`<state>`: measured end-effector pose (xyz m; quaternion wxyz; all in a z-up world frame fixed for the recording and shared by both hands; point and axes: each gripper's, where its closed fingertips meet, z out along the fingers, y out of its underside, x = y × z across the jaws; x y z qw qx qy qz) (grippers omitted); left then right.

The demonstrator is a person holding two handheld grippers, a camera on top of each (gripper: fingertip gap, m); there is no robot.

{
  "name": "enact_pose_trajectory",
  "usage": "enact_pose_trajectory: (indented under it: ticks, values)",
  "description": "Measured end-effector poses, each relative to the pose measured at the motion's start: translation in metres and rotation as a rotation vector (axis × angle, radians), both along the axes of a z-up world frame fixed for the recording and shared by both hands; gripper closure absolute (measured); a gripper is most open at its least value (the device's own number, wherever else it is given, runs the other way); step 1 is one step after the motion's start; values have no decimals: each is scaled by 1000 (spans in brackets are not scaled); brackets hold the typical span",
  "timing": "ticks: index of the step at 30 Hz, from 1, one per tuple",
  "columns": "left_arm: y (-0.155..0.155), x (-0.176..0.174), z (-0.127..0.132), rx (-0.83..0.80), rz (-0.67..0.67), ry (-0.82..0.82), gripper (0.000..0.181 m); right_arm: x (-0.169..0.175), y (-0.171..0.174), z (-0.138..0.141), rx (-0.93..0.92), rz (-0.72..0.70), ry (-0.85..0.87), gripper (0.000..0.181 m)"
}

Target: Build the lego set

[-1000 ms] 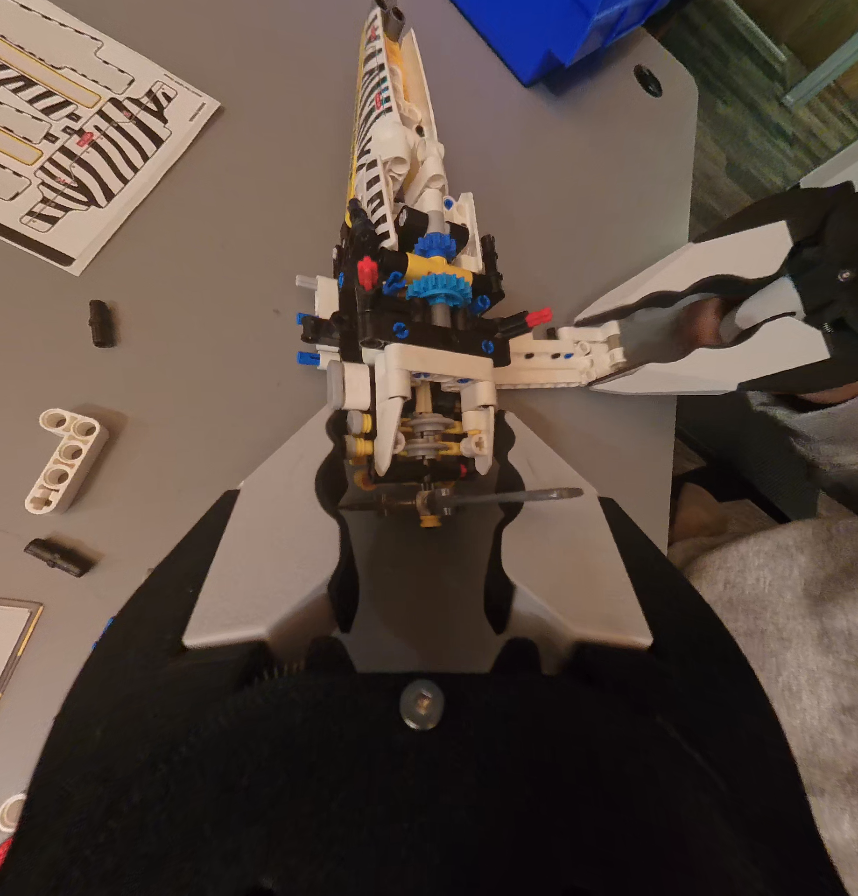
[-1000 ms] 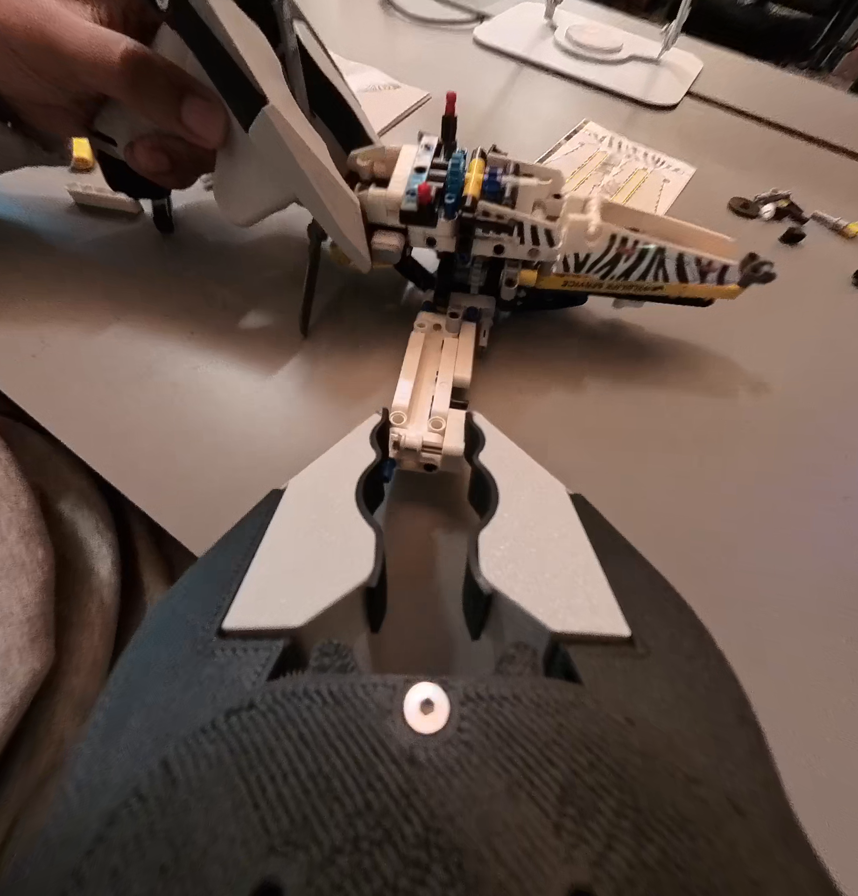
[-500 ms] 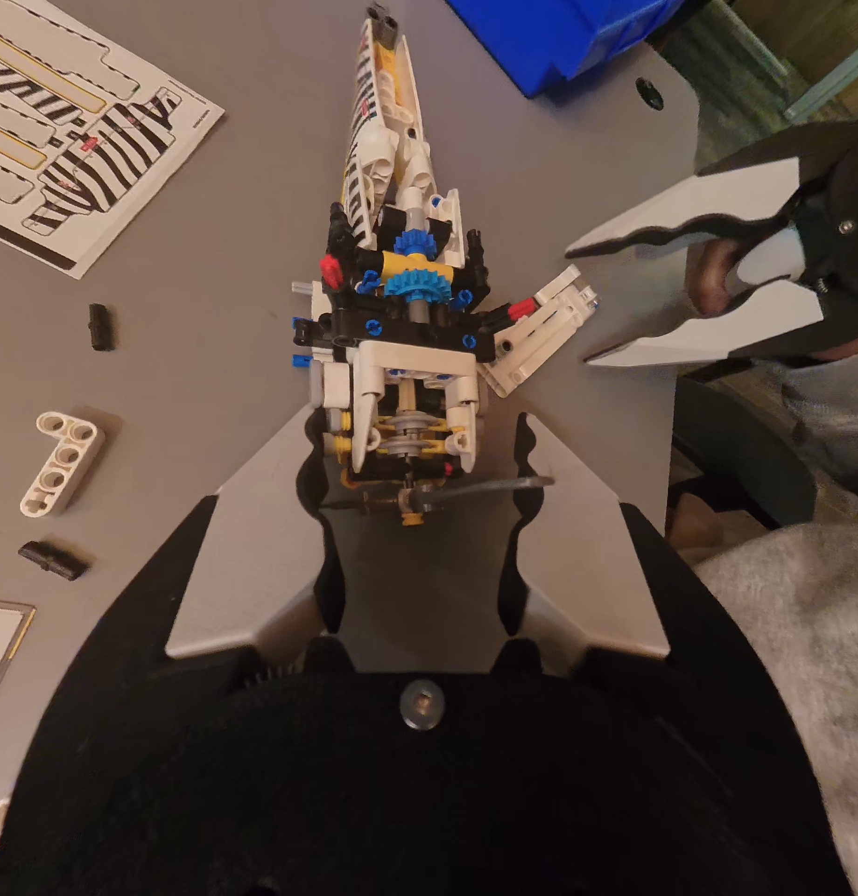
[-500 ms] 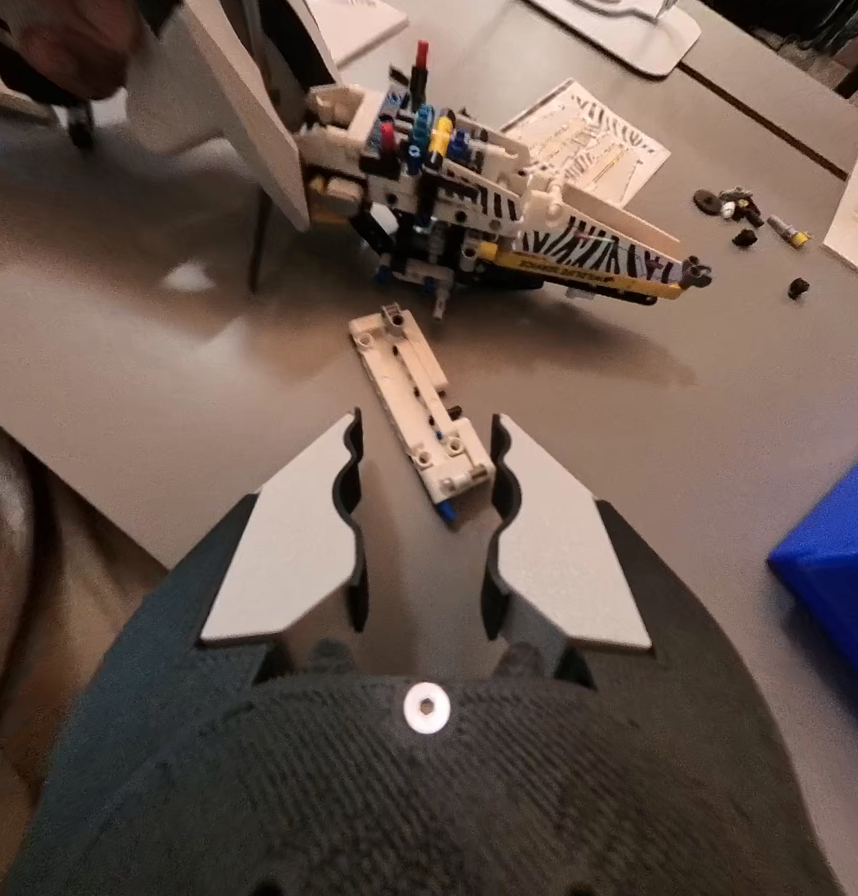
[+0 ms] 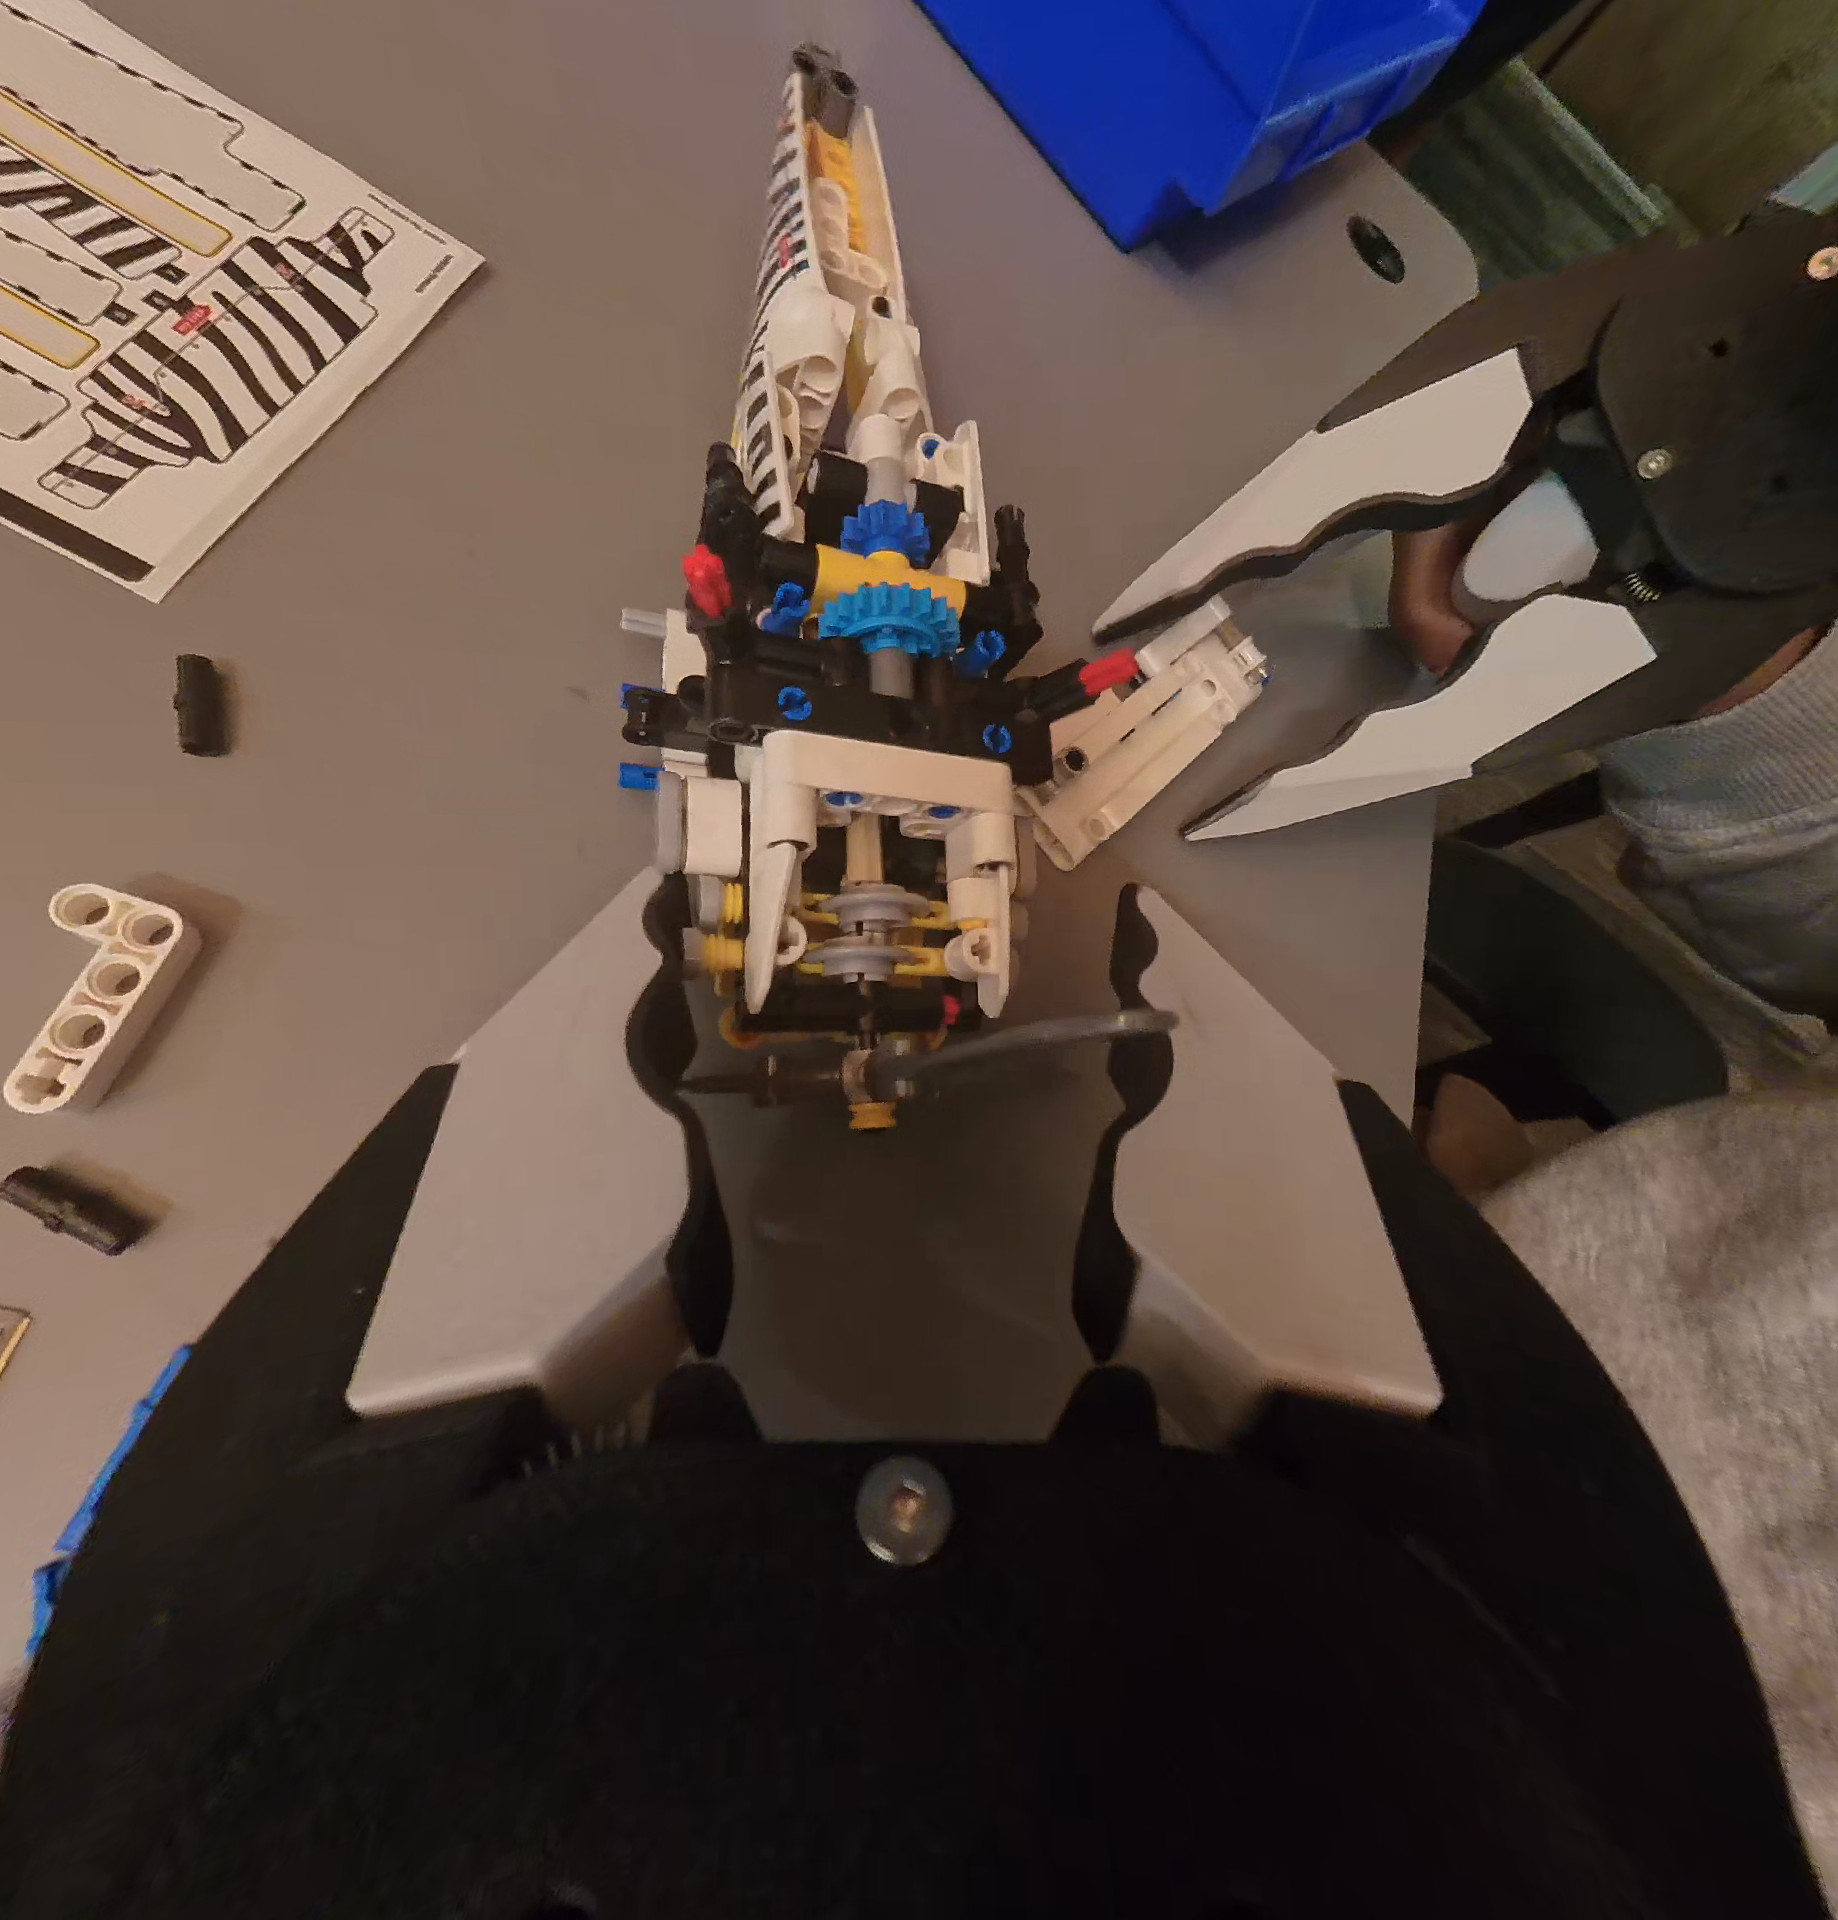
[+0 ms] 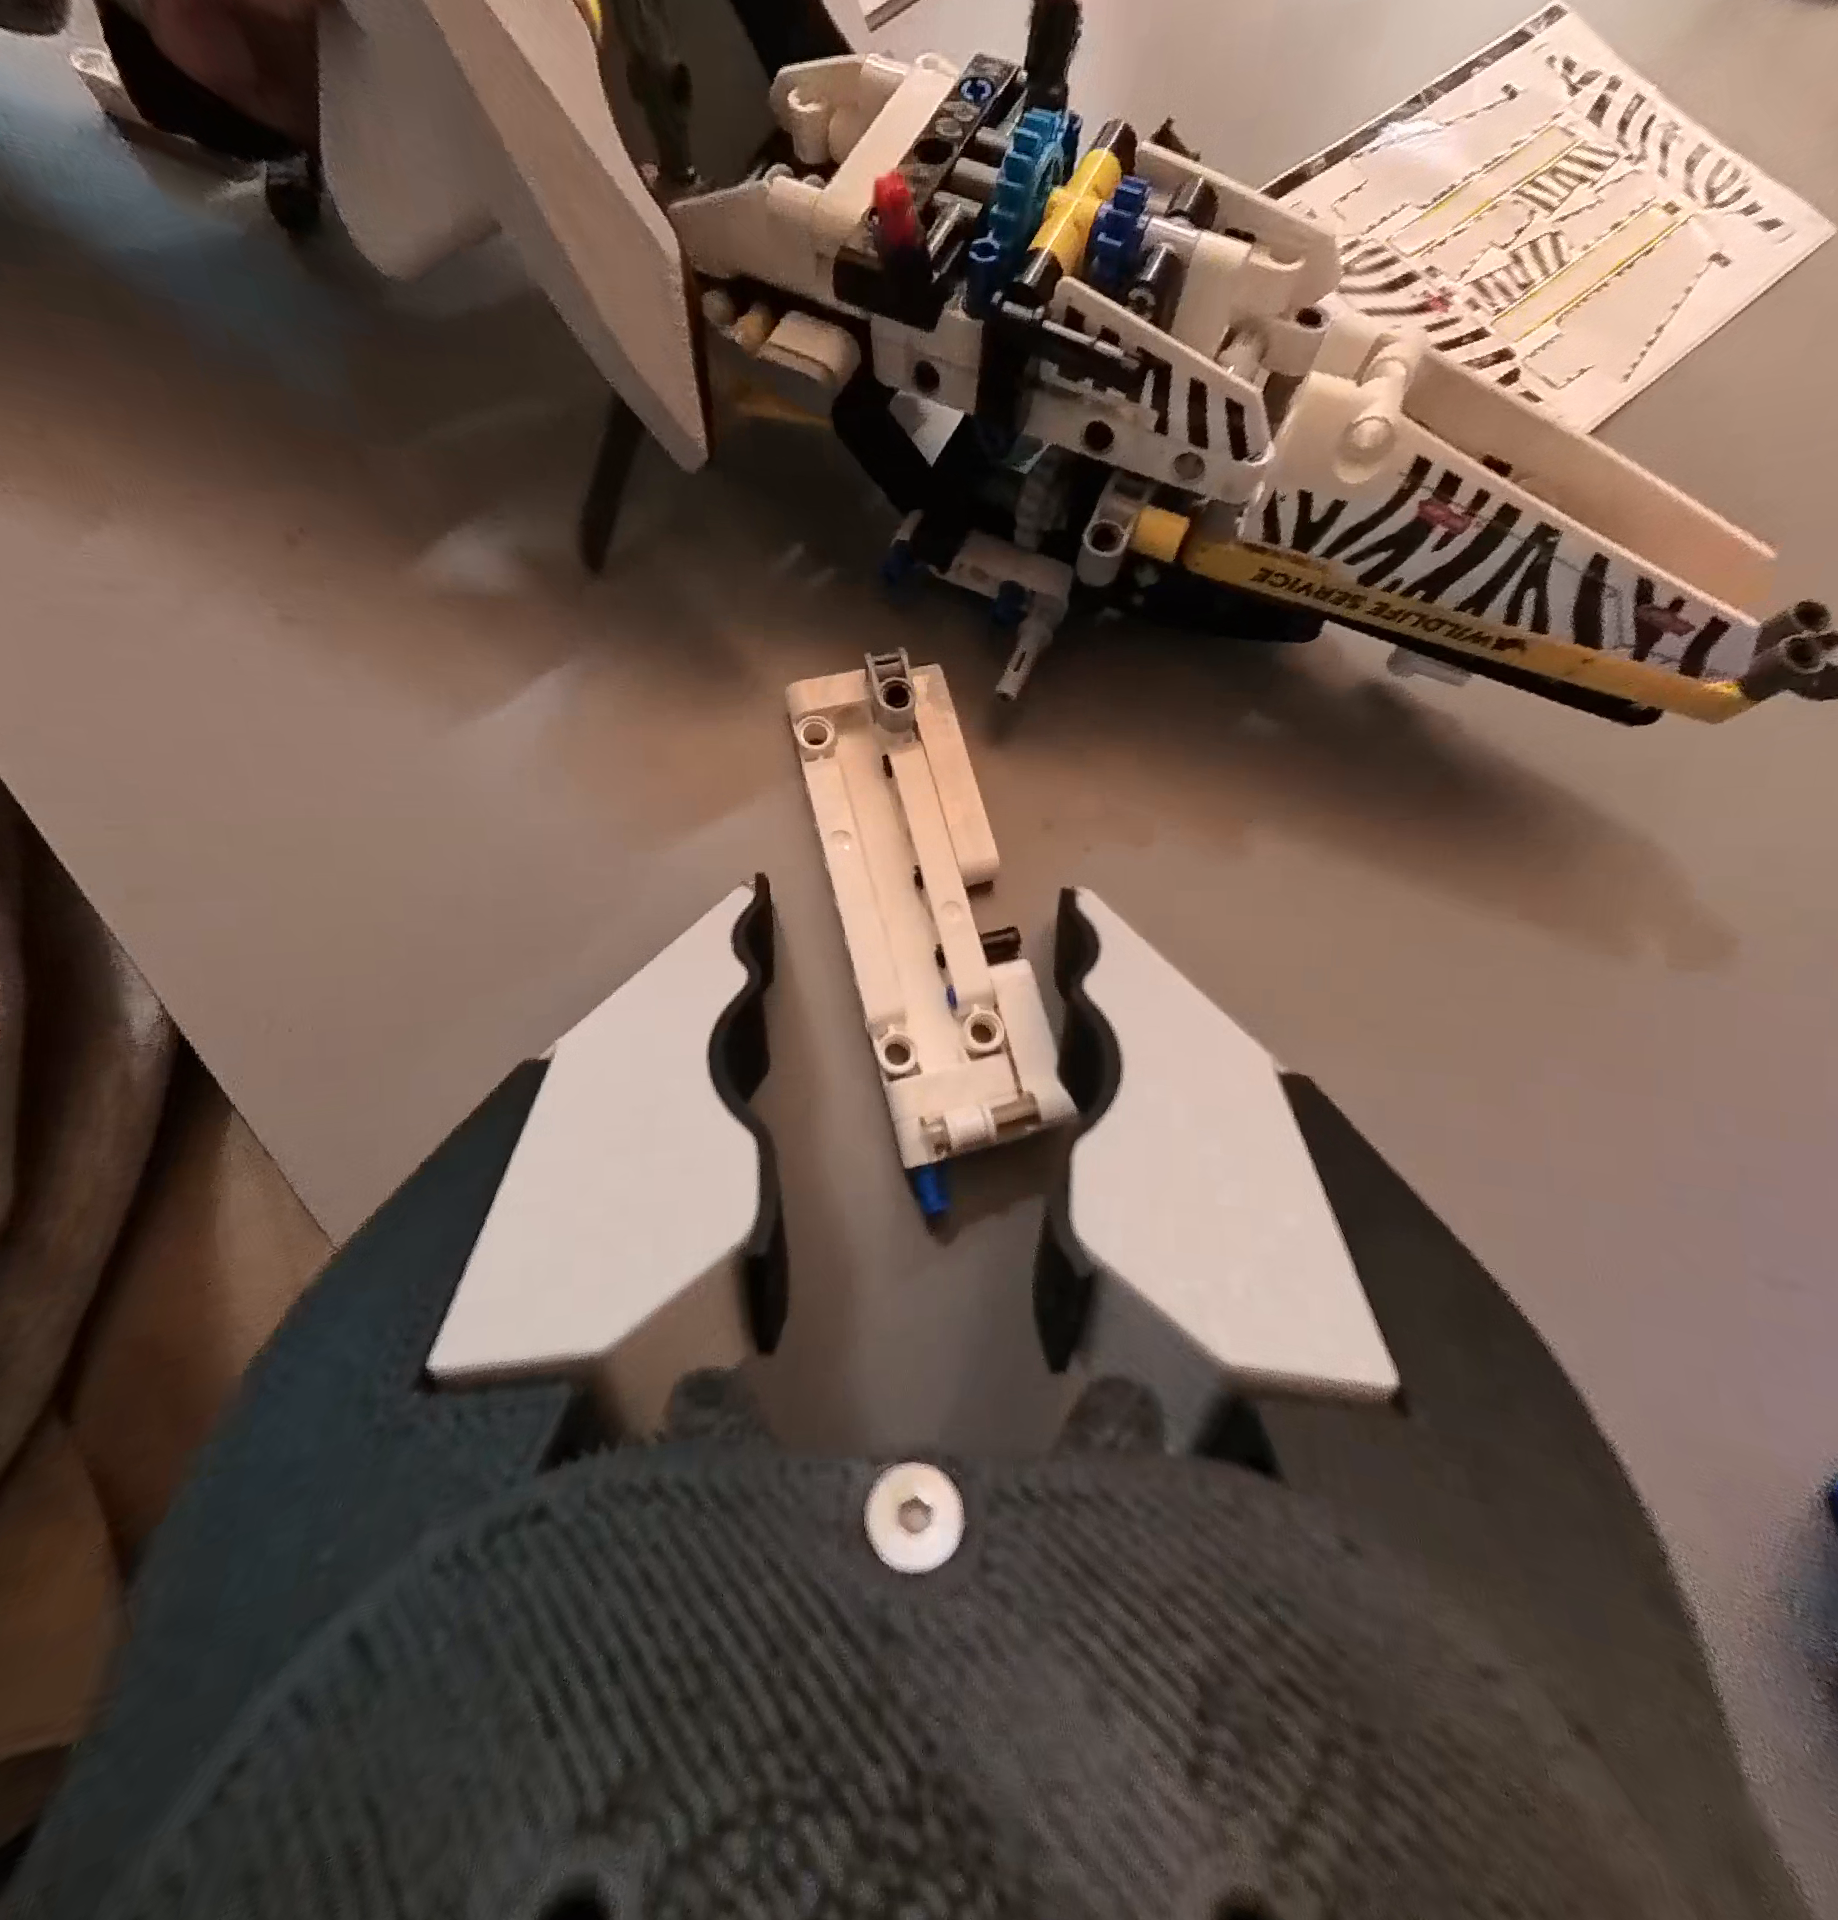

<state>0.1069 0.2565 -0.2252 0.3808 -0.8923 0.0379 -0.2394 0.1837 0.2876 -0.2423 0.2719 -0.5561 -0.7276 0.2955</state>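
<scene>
The zebra-striped white lego model (image 5: 853,665) lies on the grey table, tail pointing away; it also shows in the right wrist view (image 6: 1102,343). My left gripper (image 5: 894,935) is open, its fingers on either side of the model's near end, with a gap on the right side. A white sub-assembly of beams (image 5: 1123,748) lies flat on the table beside the model's right side, separate from it (image 6: 894,831). My right gripper (image 6: 910,899) is open with this sub-assembly between its fingers, close to the right finger (image 6: 1206,1143). It shows in the left wrist view too (image 5: 1143,727).
A zebra sticker sheet (image 5: 146,281) lies at the far left. A white L-shaped beam (image 5: 94,987) and two black pins (image 5: 200,704) (image 5: 68,1210) lie left of the model. A blue bin (image 5: 1206,94) stands at the back. The table edge (image 5: 1424,935) is close on the right.
My right gripper let go of the white sub-assembly, which came off the model's side and now lies on the table between its open fingers. My left gripper opened off the model.
</scene>
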Motion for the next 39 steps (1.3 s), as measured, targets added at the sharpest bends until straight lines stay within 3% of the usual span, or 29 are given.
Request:
enact_pose_trajectory:
  ticks: [21,29,36,39]
  values:
    - [-8,6,6,25,-33,-91,109,-6,-4,0,5,-40,-18,123]
    - [-8,1,9,35,-16,-78,108,-7,-9,0,-33,-20,-4,133]
    - [-13,-13,31,90,16,-51,108,-9,-10,0,-28,-19,5,135]
    - [-10,-13,29,86,26,-54,103,-10,-11,0,-22,-20,9,137]
